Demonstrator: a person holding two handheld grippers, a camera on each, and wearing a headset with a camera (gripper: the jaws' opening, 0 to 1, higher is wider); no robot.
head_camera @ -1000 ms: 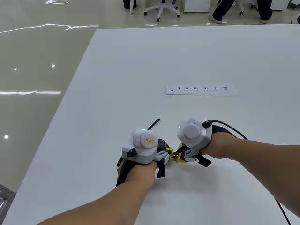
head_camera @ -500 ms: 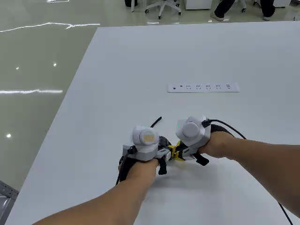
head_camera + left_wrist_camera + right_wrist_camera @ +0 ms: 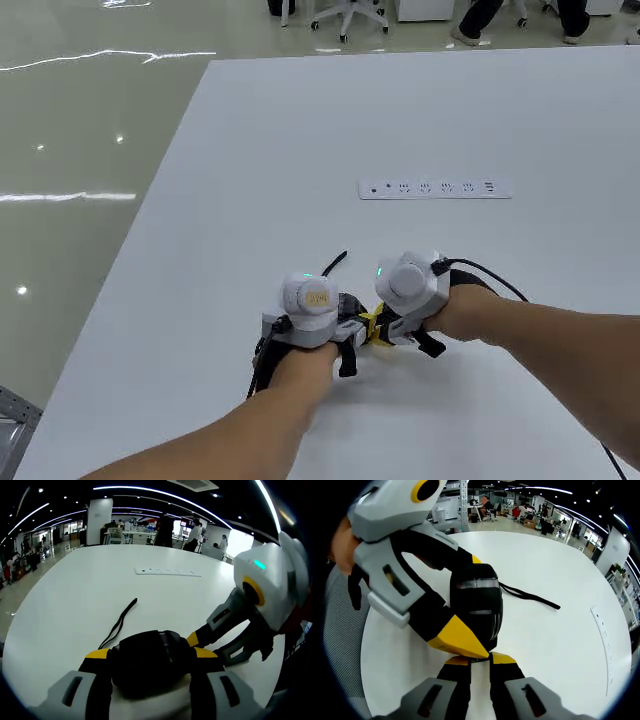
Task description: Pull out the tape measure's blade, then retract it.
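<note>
Hold tape measure (image 3: 150, 667) firm in left gripper (image 3: 150, 654) fingers; with right gripper (image 3: 472, 661) fingers near-shut at case mouth (what's pinched unclear), pull straight along bench (image 3: 300, 150), no twist.

No legible text, labels, numbers or signs

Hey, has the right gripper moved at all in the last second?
Yes, slightly. Against the power strip, the right gripper has shifted left, closing toward the left gripper that holds the tape measure.
</note>
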